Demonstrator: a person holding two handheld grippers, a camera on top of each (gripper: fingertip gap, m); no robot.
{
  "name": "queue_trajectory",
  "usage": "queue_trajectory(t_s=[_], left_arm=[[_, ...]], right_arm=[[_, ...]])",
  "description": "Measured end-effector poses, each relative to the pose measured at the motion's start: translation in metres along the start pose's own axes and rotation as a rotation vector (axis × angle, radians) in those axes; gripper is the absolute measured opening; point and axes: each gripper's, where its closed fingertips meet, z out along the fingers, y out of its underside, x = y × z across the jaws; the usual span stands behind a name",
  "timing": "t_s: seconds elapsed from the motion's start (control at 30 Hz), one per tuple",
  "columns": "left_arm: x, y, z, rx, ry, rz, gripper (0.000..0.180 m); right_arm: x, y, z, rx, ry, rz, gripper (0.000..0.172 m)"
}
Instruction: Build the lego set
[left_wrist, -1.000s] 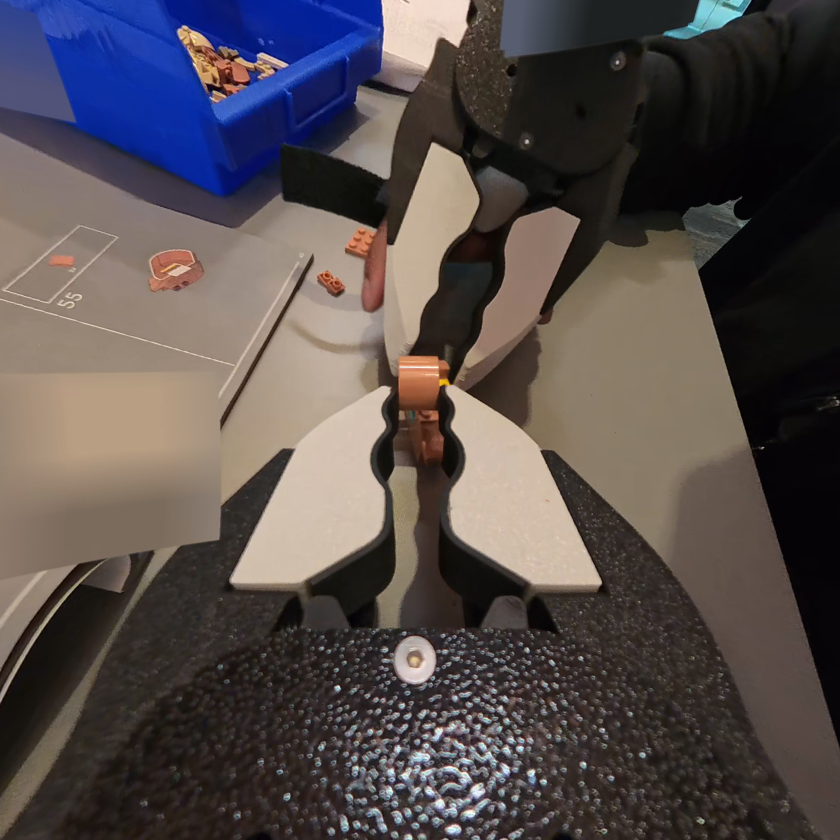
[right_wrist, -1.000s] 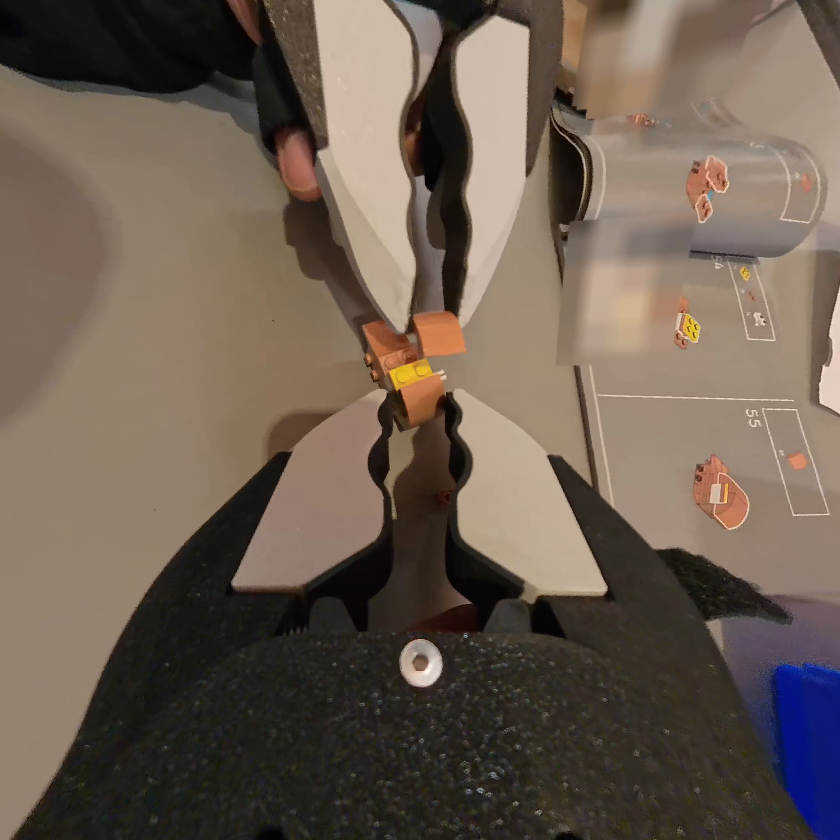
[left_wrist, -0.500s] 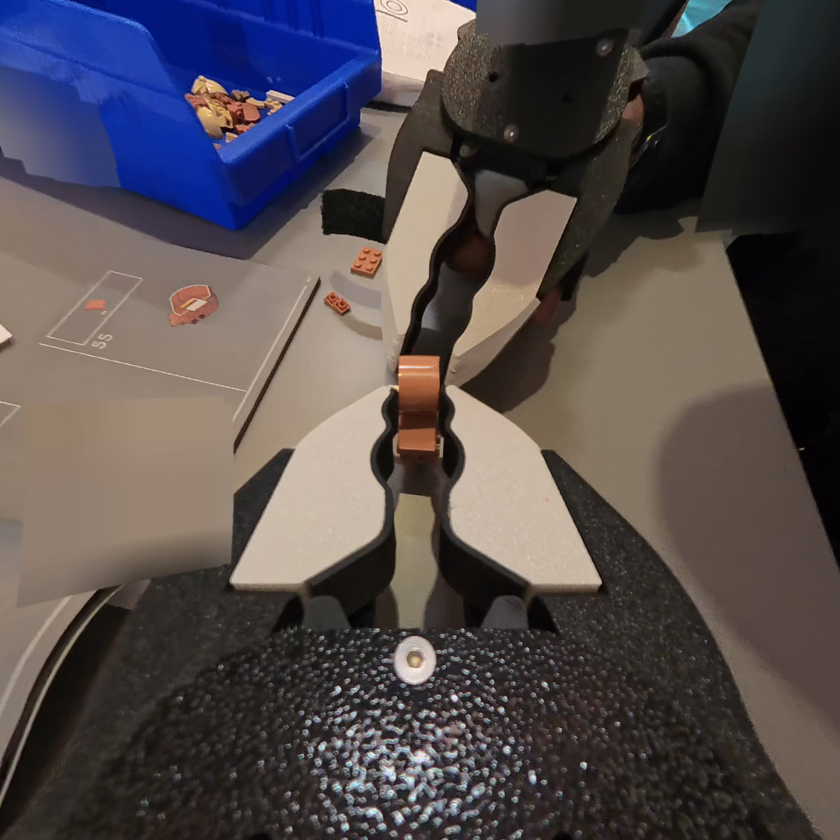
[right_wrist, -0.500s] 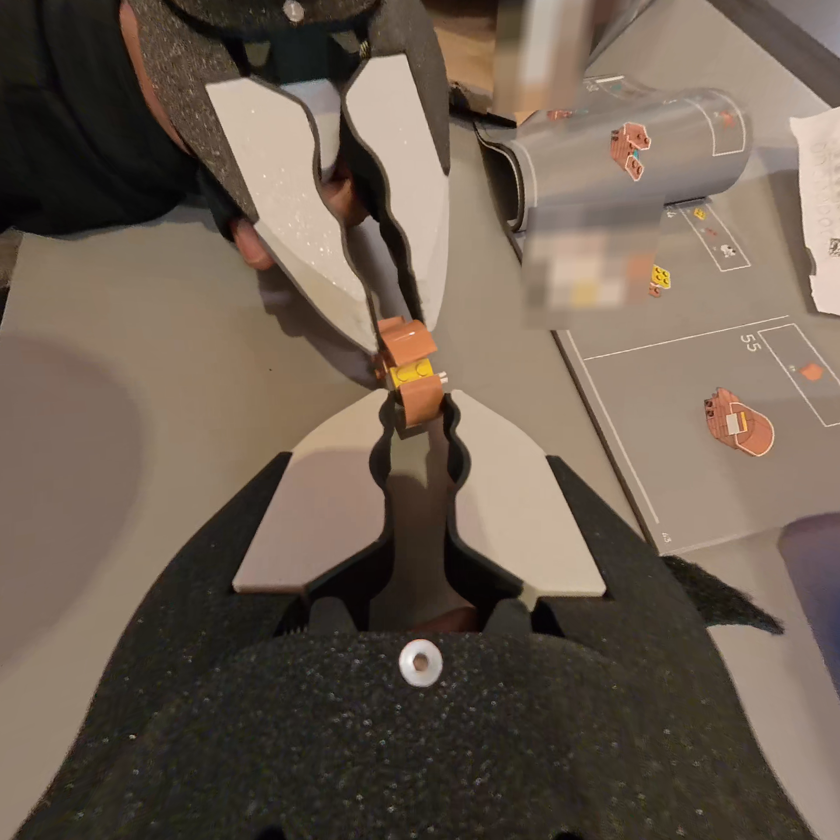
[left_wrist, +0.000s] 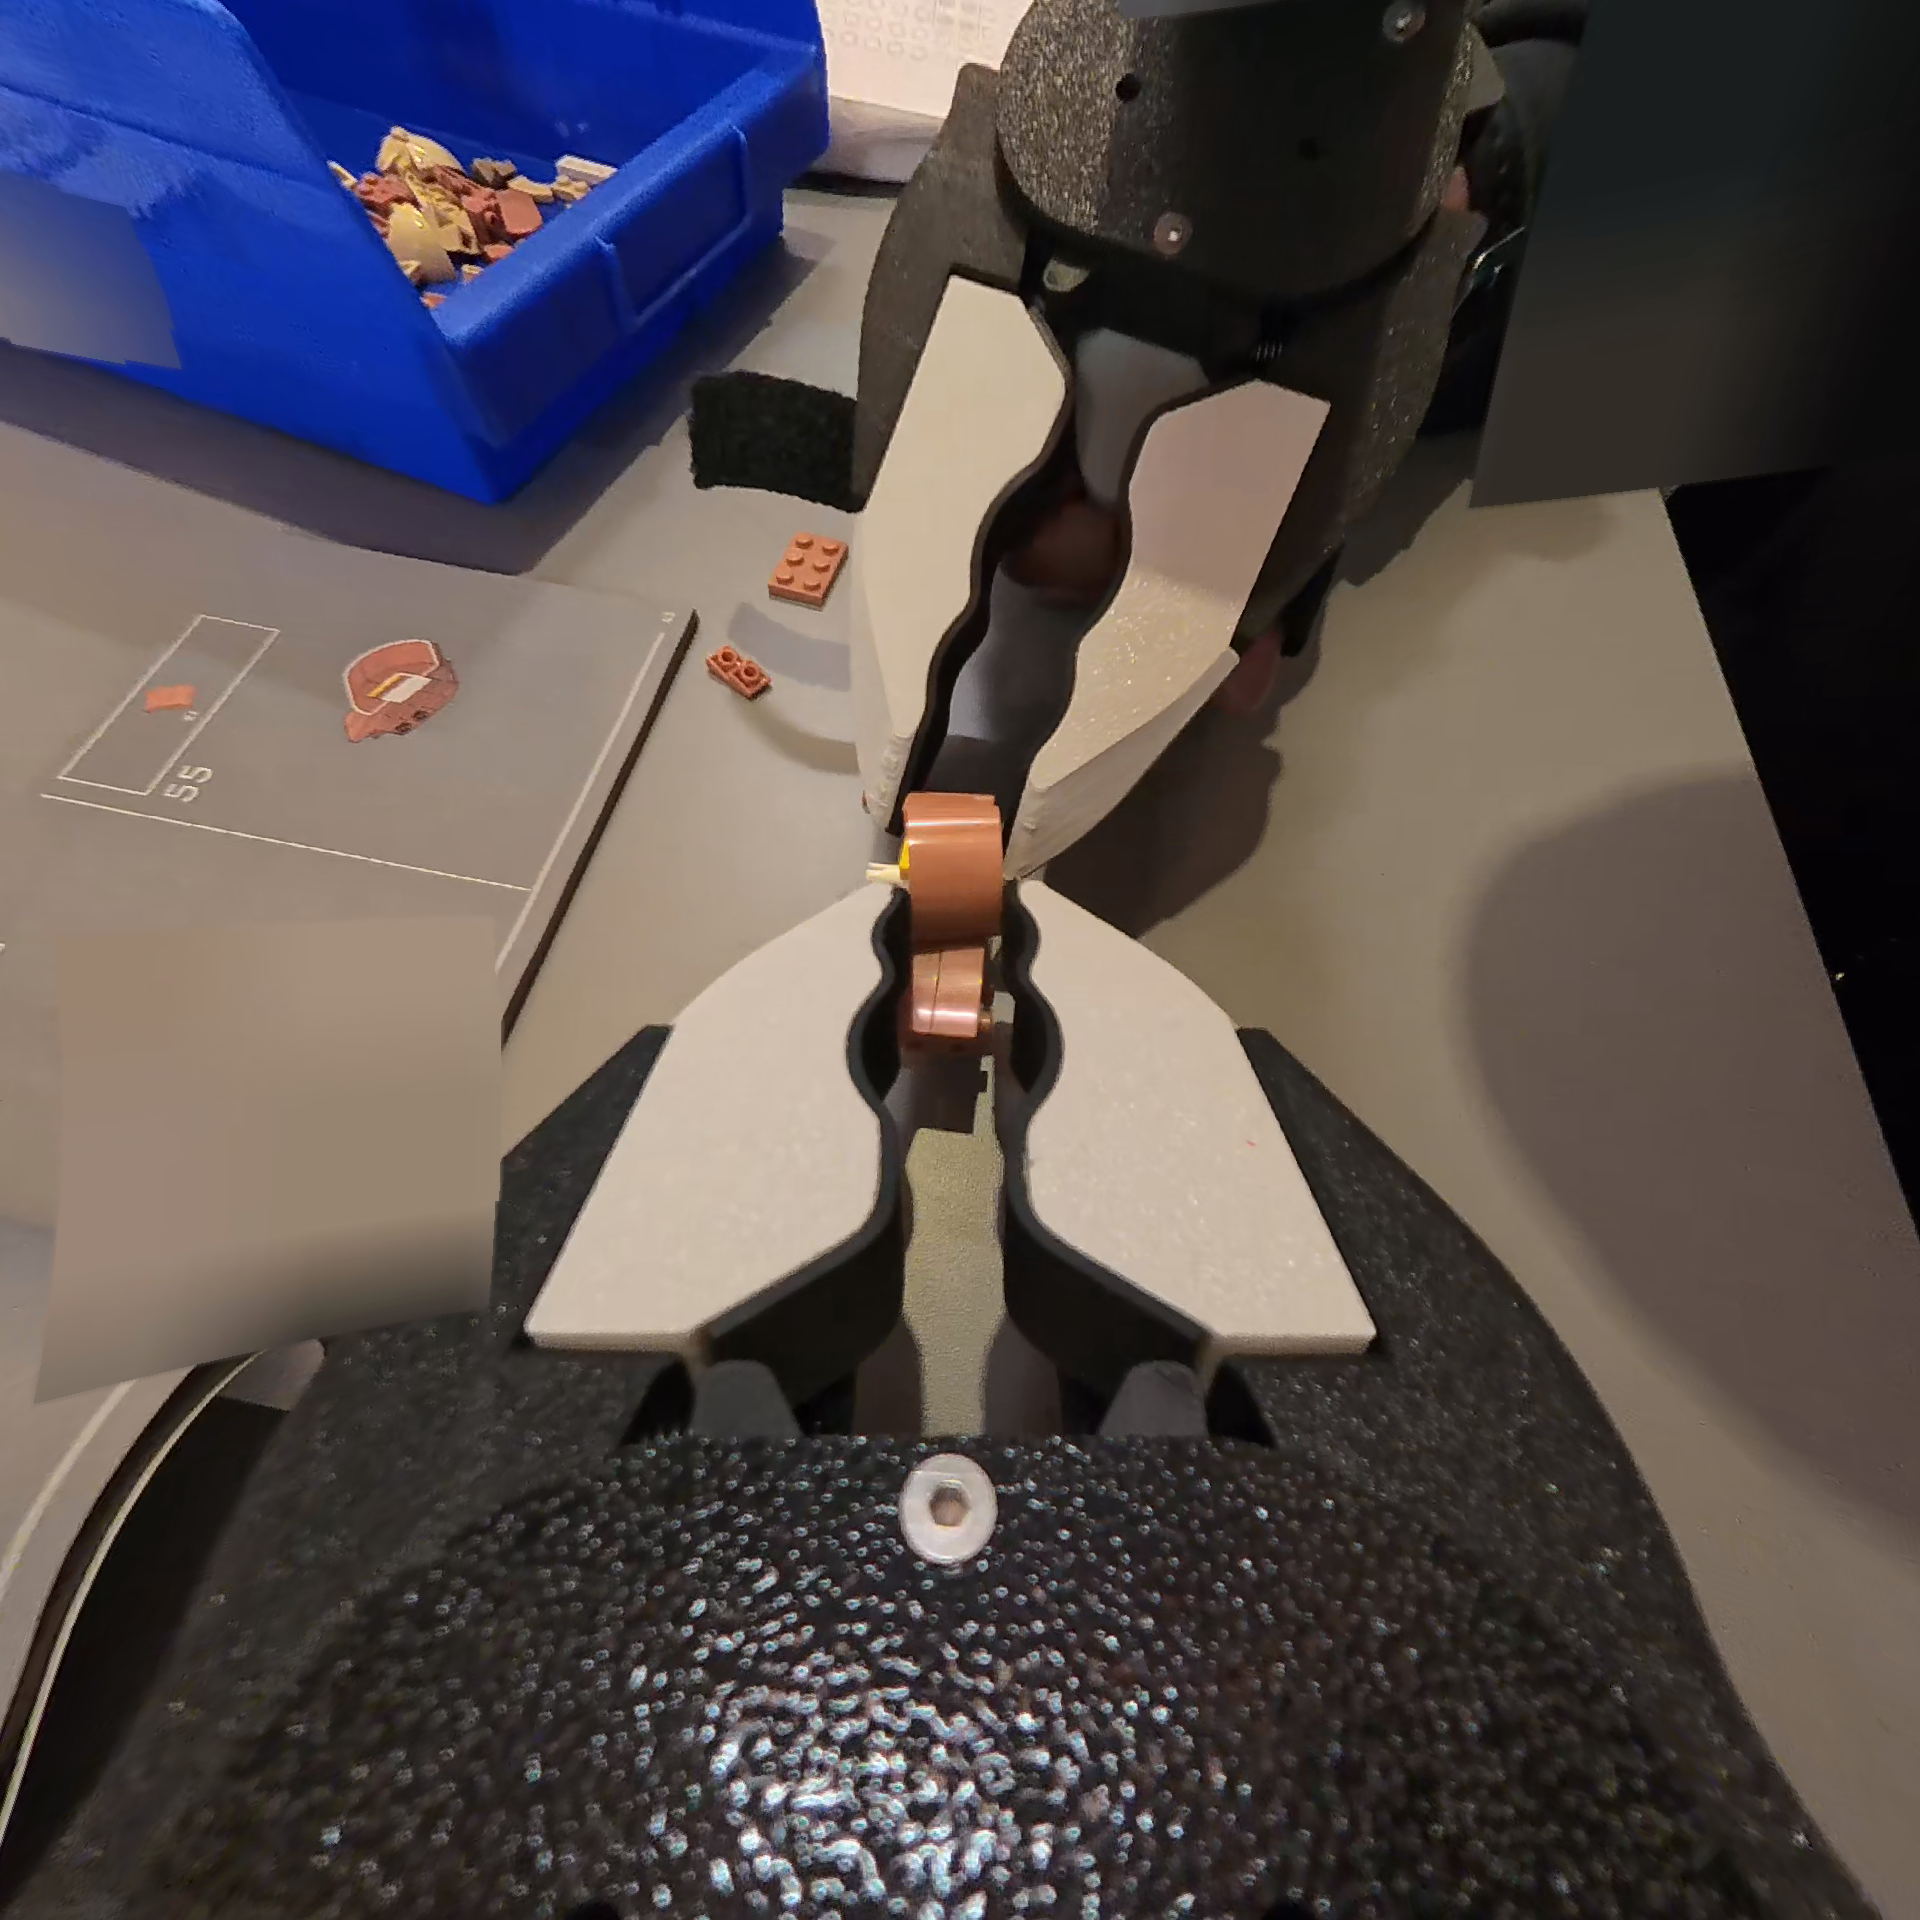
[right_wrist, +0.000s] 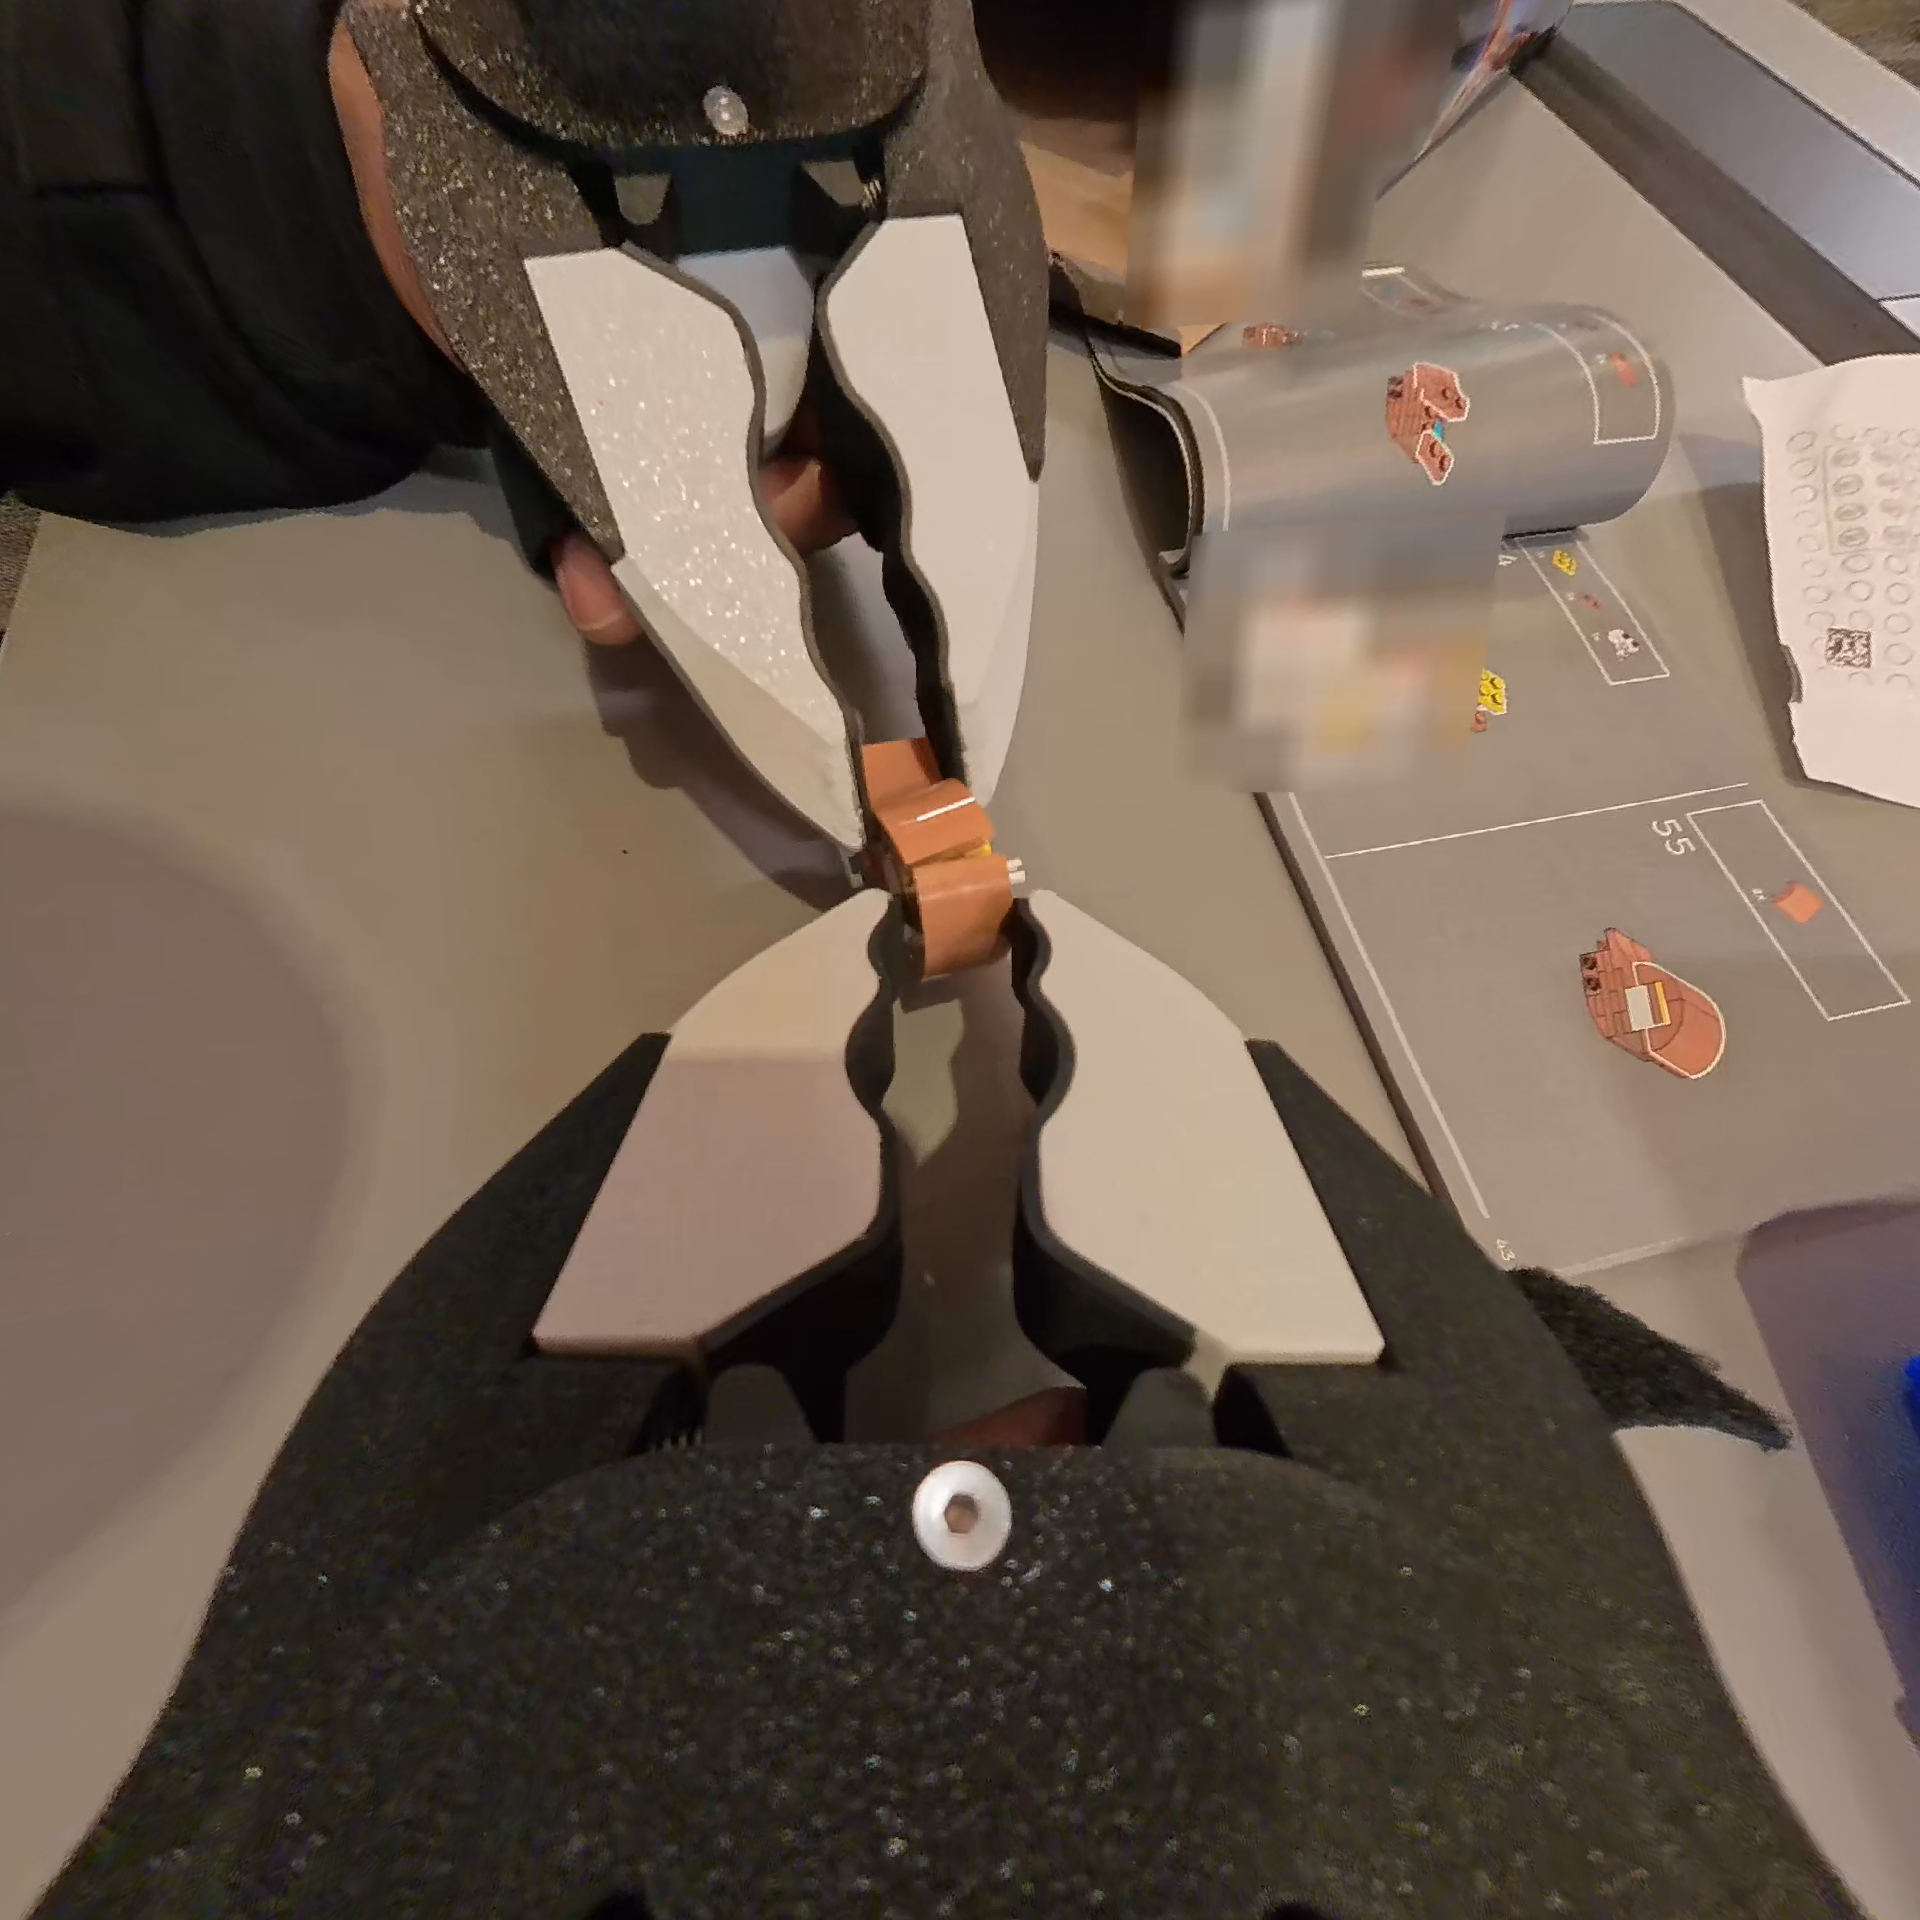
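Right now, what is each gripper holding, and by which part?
Both grip one small brown brick assembly: the left gripper clamps one end, the right gripper clamps the opposite rounded end.

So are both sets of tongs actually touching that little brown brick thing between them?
Touching. The left wrist view shows the left tongs clamped on the brown brick piece; the right wrist view shows the right tongs pinching its other end.

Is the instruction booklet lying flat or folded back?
Folded back. In the right wrist view the instruction booklet lies open on the table, with its earlier pages curled over into a roll at the far edge.
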Motion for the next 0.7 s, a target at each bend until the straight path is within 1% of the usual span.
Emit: queue_trajectory(t_s=[0.53,0.7], left_arm=[[0.0033,0.0002,-0.0015,-0.011,0.016,0.019,0.017],[0.0040,-0.0012,-0.0021,-0.006,0.017,0.019,0.020]], right_arm=[[-0.0064,-0.0046,-0.0009,0.036,-0.025,-0.054,0.019],[-0.0065,-0.0057,-0.0015,0.046,-0.027,-0.053,0.018]])
